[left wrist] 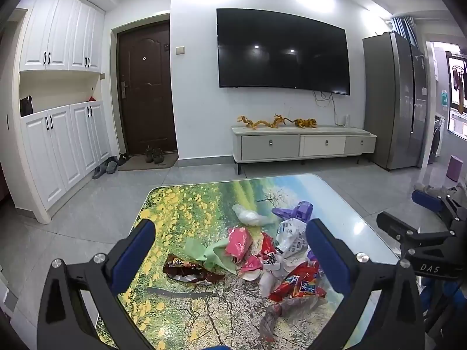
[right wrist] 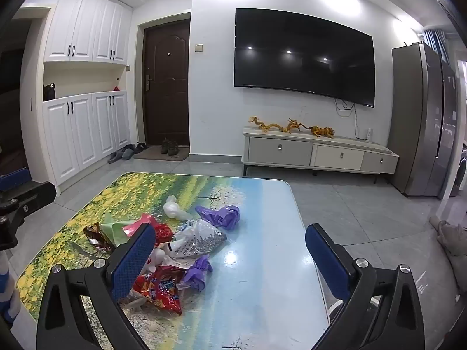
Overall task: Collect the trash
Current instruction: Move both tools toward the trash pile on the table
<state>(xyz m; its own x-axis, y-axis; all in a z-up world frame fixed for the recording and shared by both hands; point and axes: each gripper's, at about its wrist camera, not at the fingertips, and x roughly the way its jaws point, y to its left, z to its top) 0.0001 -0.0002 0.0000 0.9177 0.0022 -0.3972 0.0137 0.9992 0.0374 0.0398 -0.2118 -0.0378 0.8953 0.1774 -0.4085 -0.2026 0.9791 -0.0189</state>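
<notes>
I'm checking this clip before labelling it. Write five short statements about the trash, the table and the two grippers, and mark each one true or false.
1. The left gripper is open and holds nothing. True.
2. The right gripper is shut on a red wrapper. False: it is open and empty; the red snack wrapper lies on the table.
3. The trash lies in a loose pile on the table. True.
4. The brown wrapper sits at the right end of the pile in the left wrist view. False: it is at the left end.
5. A purple bag lies at the far side of the pile. True.
</notes>
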